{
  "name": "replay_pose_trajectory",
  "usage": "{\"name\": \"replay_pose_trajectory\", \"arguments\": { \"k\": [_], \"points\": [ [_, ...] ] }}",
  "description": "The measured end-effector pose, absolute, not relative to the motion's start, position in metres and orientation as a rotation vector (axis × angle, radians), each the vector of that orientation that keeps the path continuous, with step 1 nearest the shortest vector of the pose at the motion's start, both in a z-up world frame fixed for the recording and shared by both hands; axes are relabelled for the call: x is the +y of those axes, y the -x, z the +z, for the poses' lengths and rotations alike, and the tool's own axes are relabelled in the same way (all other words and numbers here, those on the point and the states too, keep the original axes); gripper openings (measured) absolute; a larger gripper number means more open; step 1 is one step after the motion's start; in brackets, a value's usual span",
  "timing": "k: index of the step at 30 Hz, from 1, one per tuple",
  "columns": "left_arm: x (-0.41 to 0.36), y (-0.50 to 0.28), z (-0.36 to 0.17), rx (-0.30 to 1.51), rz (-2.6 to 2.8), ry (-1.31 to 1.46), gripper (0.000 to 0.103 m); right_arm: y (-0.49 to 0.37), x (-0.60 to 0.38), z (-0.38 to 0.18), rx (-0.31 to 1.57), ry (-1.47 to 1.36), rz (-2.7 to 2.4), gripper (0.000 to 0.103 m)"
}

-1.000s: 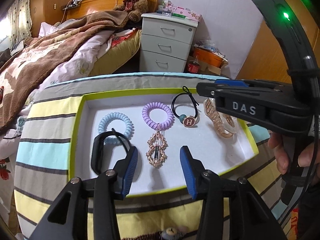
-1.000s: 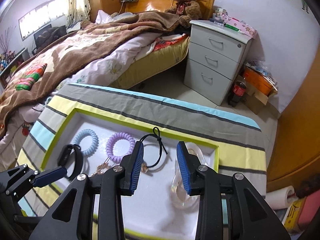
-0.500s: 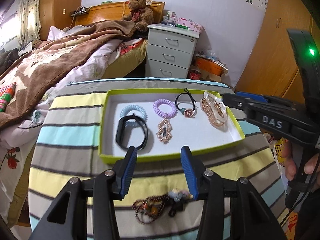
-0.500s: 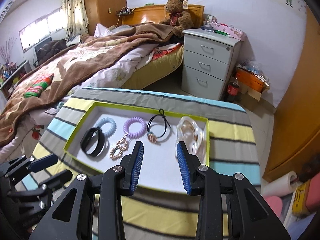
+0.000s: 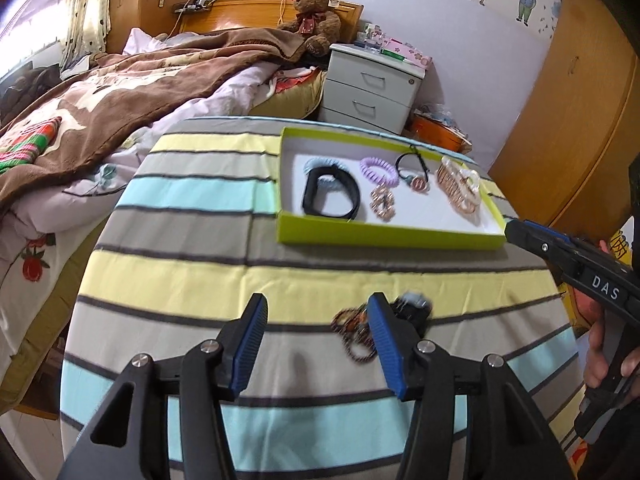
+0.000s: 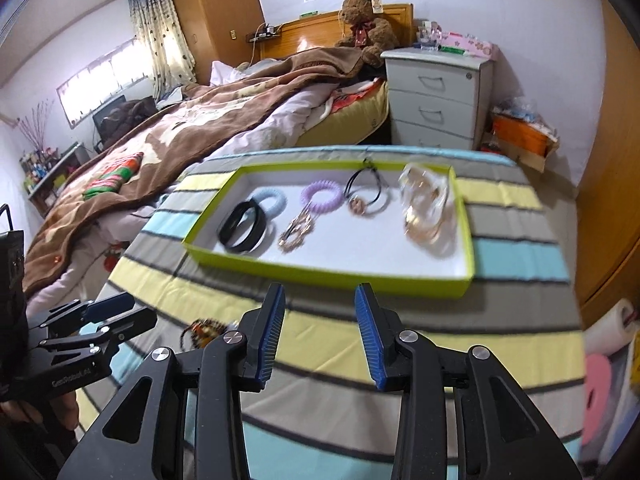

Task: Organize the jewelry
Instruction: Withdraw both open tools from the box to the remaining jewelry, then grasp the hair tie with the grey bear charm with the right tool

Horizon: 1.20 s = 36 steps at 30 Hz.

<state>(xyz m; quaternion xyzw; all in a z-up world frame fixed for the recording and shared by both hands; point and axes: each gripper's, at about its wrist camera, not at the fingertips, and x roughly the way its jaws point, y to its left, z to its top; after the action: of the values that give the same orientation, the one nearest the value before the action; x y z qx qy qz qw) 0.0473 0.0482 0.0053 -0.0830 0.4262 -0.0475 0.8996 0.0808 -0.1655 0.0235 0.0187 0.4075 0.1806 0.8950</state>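
Note:
A green-rimmed tray (image 5: 384, 237) (image 6: 320, 272) on the striped table holds a black band (image 5: 330, 196) (image 6: 242, 229), a blue coil tie (image 6: 272, 200), a purple coil tie (image 5: 378, 169) (image 6: 322, 196), a gold clip (image 5: 382, 202), a black tie with a charm (image 5: 414, 172) and a clear claw clip (image 5: 458, 188) (image 6: 426, 208). A brown beaded bracelet (image 5: 354, 330) (image 6: 202, 330) lies on the cloth near the front. My left gripper (image 5: 318, 330) (image 6: 116, 318) is open and empty just left of it. My right gripper (image 6: 320, 328) (image 5: 514, 230) is open and empty in front of the tray.
The table is covered by a striped cloth (image 5: 180, 272). A bed with a brown blanket (image 5: 120, 92) lies to the left. A white nightstand (image 5: 372, 88) and a teddy bear (image 5: 316, 16) are behind. A wooden wardrobe (image 5: 568, 120) stands at the right.
Both grippers have pulled back from over the tray toward the table's front. The left one swung left, and the beaded bracelet now lies beside its right finger.

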Motion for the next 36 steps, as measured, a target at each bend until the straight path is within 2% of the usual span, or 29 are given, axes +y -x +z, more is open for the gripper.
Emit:
{"name": "replay_pose_trajectory", "arguments": {
  "k": [7, 10, 17, 36],
  "points": [
    [0.059, -0.037, 0.002, 0.87, -0.109, 0.187, 0.058, -0.066, -0.151, 0.002, 0.871, -0.083, 0.416, 0.04],
    [0.063, -0.033, -0.001, 0.876, -0.114, 0.198, 0.059, -0.063, -0.14, -0.006, 0.892, -0.072, 0.447, 0.046],
    [0.075, -0.026, -0.009, 0.882, -0.104, 0.221, 0.059, -0.067, -0.117, -0.024, 0.915, -0.041, 0.477, 0.048],
    [0.087, -0.027, -0.02, 0.901, -0.097, 0.246, 0.06, -0.069, -0.099, -0.035, 0.917, 0.068, 0.465, 0.048]
  ]
}}
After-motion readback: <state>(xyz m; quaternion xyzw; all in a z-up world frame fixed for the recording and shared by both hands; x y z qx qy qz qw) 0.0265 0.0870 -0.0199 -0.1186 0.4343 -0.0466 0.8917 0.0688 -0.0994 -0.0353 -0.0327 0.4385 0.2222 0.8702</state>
